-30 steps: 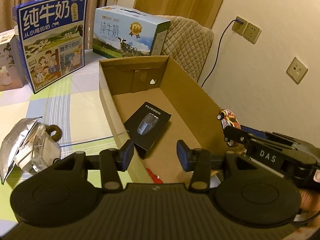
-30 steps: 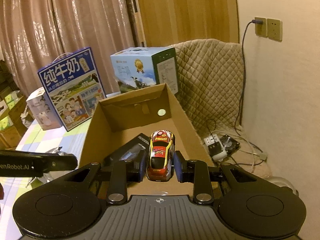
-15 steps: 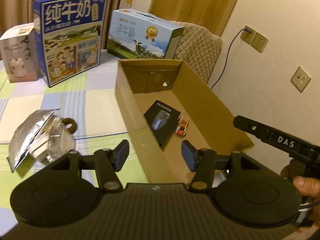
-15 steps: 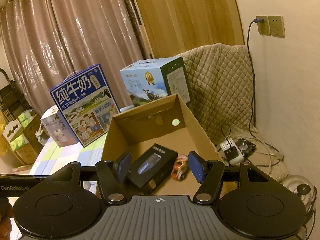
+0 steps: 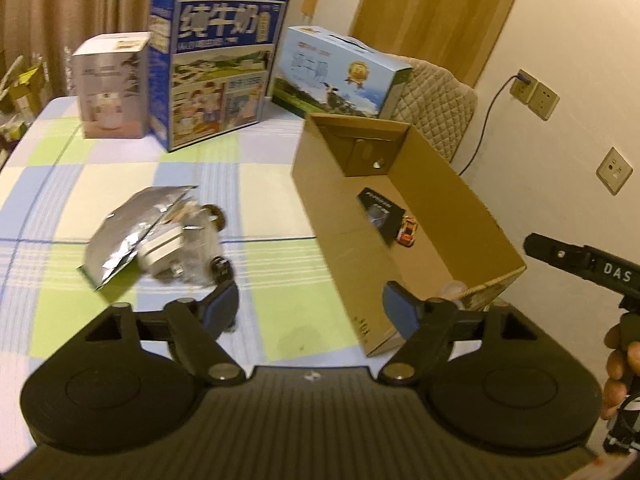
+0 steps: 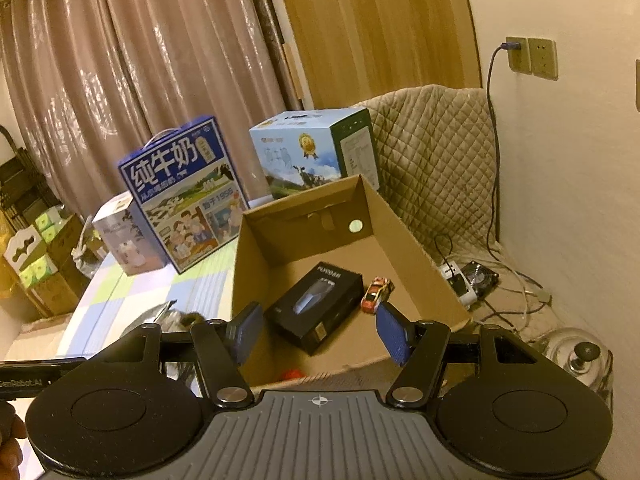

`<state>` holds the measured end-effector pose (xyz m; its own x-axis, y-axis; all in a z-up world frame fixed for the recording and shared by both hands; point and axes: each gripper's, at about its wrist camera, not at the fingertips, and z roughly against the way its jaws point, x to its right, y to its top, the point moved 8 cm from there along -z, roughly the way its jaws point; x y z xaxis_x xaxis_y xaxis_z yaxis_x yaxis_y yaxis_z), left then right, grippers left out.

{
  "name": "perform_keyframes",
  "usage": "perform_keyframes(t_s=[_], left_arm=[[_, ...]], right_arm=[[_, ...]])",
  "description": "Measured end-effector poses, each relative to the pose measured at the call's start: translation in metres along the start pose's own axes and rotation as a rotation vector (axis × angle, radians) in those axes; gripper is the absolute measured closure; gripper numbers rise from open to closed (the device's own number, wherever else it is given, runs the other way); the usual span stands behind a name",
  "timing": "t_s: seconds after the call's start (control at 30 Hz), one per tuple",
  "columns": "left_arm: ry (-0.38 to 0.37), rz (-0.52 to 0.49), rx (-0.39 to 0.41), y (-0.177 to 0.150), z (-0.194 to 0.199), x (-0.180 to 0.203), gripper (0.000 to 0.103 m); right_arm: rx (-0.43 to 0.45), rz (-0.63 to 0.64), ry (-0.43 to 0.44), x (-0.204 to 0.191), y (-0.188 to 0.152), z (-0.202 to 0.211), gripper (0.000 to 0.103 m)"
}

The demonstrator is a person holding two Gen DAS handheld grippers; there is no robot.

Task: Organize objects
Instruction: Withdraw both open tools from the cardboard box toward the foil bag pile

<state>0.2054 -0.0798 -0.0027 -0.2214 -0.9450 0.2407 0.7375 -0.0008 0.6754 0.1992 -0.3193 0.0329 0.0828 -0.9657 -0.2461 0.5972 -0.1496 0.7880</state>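
In cardboard box [image 6: 404, 236], toy car [image 6: 376, 289] diagonal.

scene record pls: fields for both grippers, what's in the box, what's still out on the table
left gripper: open, empty, over the table near the box's corner
right gripper: open, empty, above the near end of the box
cardboard box: open-topped, on the table
in box: black product box, toy car beside it, a small red item too hidden to identify
on table: foil pouch, clear plastic bundle
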Motion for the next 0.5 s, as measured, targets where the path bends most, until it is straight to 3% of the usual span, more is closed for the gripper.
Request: perform_keyframes(t_s=[0.33,0.5], left_arm=[[0.095,0.035,0.056,-0.013,0.054,-0.055,0.005],[0.163,0.045,0.072,-0.022,0.075,-0.087,0.001]], right_arm=[[-0.025,0.040,0.034,-0.049,-0.020,0.018,0.043],[-0.033,0.057,0.082,-0.077,-0.028,0.020,0.043]])
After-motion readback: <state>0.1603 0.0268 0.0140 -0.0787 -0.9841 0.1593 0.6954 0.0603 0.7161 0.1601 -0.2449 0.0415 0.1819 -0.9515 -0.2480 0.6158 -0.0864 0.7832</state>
